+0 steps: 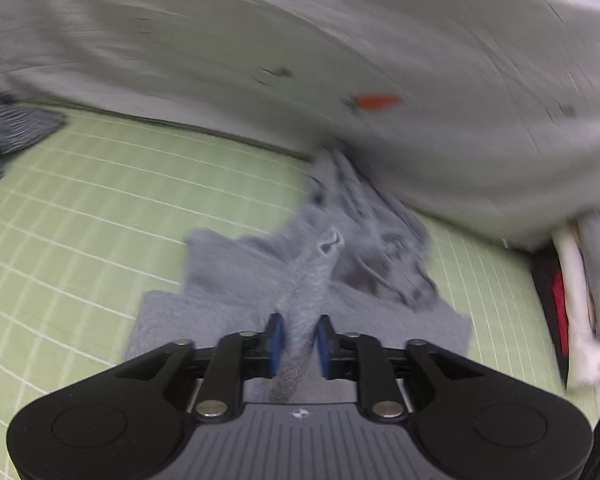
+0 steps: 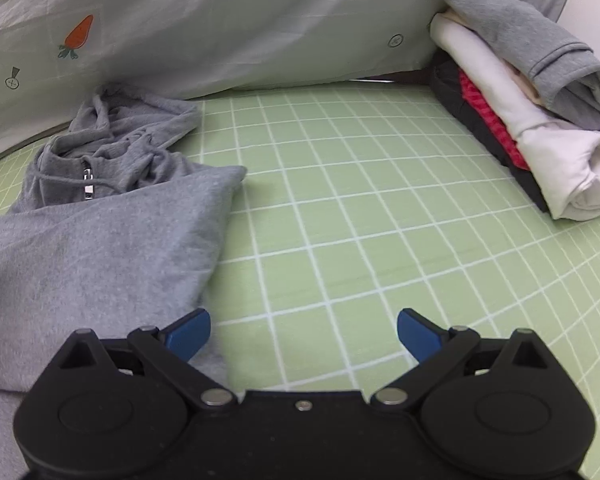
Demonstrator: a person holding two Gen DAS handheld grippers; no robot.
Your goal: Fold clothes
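Note:
A grey zip hoodie [image 1: 236, 272] lies crumpled on the green gridded mat [image 1: 100, 200]. In the blurred left wrist view my left gripper [image 1: 300, 340] has its blue pads close together, pinching a raised ridge of the hoodie's fabric. In the right wrist view the hoodie [image 2: 100, 248] lies at the left, hood and drawstrings bunched at its far end. My right gripper [image 2: 304, 332] stands open over the bare mat [image 2: 360, 200], its left finger [image 2: 190, 334] just over the hoodie's right edge, nothing between the fingers.
A stack of folded clothes [image 2: 520, 100], grey on white on red and black, sits at the far right, also seen as the stack [image 1: 580, 300]. A pale carrot-print quilt [image 2: 220, 20] borders the mat's far side. A dark striped cloth [image 1: 4, 136] lies far left.

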